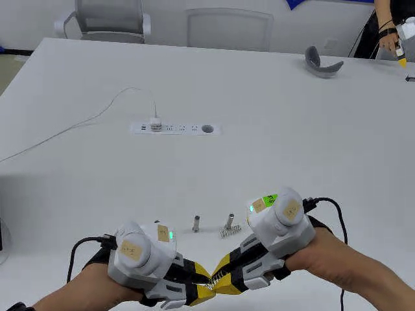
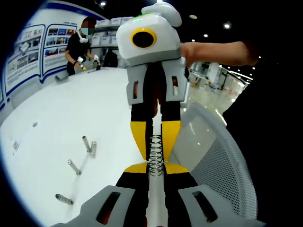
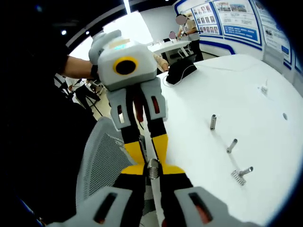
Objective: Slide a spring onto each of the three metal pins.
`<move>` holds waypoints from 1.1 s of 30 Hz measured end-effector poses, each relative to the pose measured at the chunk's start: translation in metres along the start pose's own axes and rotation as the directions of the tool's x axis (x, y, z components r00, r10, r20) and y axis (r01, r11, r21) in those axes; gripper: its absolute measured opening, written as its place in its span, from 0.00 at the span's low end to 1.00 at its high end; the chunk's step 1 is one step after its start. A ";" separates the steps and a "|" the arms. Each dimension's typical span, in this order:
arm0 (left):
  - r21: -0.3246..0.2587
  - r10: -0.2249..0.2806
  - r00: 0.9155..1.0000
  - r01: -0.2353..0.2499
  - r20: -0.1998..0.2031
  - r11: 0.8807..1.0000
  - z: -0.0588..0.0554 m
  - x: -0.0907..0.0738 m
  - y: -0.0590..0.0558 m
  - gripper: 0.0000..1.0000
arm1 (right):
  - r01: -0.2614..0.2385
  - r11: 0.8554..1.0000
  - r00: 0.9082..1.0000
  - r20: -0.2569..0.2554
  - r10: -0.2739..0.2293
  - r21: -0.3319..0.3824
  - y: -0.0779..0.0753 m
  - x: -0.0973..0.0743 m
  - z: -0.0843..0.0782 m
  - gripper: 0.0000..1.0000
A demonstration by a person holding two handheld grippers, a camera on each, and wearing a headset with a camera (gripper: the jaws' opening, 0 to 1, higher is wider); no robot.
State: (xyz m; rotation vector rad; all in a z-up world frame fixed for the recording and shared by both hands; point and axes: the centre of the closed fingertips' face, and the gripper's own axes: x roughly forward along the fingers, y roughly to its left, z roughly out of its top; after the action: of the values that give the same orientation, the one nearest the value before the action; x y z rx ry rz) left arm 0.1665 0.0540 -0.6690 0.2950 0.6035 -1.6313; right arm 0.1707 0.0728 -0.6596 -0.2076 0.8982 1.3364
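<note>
Both grippers meet tip to tip at the table's near edge, sharing one spring (image 1: 211, 283). My left gripper (image 2: 155, 171) is shut on the spring's (image 2: 155, 152) lower end. My right gripper (image 3: 152, 170) is shut on the other end (image 3: 152, 166), and its yellow fingers (image 2: 140, 135) come down from above in the left gripper view. Three metal pins stand on the white table (image 1: 292, 142). The one farthest left (image 3: 213, 122) carries a spring, the middle pin (image 1: 196, 223) is bare, and a loose spring (image 1: 231, 230) lies against the third pin (image 1: 229, 221).
A white power strip (image 1: 175, 128) with a plug and cable lies mid-table. Farther back on the right rests a grey curved object (image 1: 322, 63). Chairs (image 1: 107, 18) stand behind the table, and a person (image 1: 389, 26) is at the far right. Below the grippers is a mesh chair (image 2: 222, 161).
</note>
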 end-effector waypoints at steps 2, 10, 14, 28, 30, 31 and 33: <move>-0.005 0.014 1.000 -0.014 -0.005 1.000 -0.004 0.000 0.002 0.12 | 0.015 1.000 1.000 0.004 -0.015 0.004 -0.003 -0.001 -0.001 0.12; -0.093 0.101 0.995 -0.100 0.006 0.991 -0.021 -0.007 0.013 0.20 | 0.064 0.997 0.998 0.022 -0.065 0.038 -0.010 -0.009 -0.007 0.12; -0.125 0.148 0.989 -0.146 0.012 0.981 -0.028 -0.013 0.019 0.22 | 0.083 0.996 0.996 0.031 -0.084 0.046 -0.012 -0.013 -0.010 0.12; -0.167 0.292 0.957 -0.286 0.006 0.943 -0.044 -0.031 0.039 0.29 | 0.160 0.985 0.987 -0.006 -0.160 0.069 -0.030 -0.019 -0.029 0.12; -0.176 0.309 0.951 -0.303 0.005 0.937 -0.045 -0.034 0.042 0.31 | 0.175 0.981 0.985 -0.009 -0.175 0.079 -0.035 -0.020 -0.030 0.12; -0.178 0.315 0.949 -0.310 0.003 0.934 -0.045 -0.036 0.043 0.32 | 0.185 0.980 0.983 -0.010 -0.184 0.079 -0.037 -0.021 -0.030 0.12; -0.184 0.335 0.942 -0.329 -0.001 0.926 -0.047 -0.039 0.047 0.34 | 0.193 0.977 0.981 -0.017 -0.192 0.085 -0.042 -0.022 -0.032 0.12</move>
State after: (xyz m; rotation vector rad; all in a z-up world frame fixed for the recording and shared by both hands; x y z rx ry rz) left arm 0.2112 0.1095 -0.6980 0.2229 0.6370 -1.2429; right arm 0.1952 0.0258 -0.6812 -0.2275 0.9171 1.1153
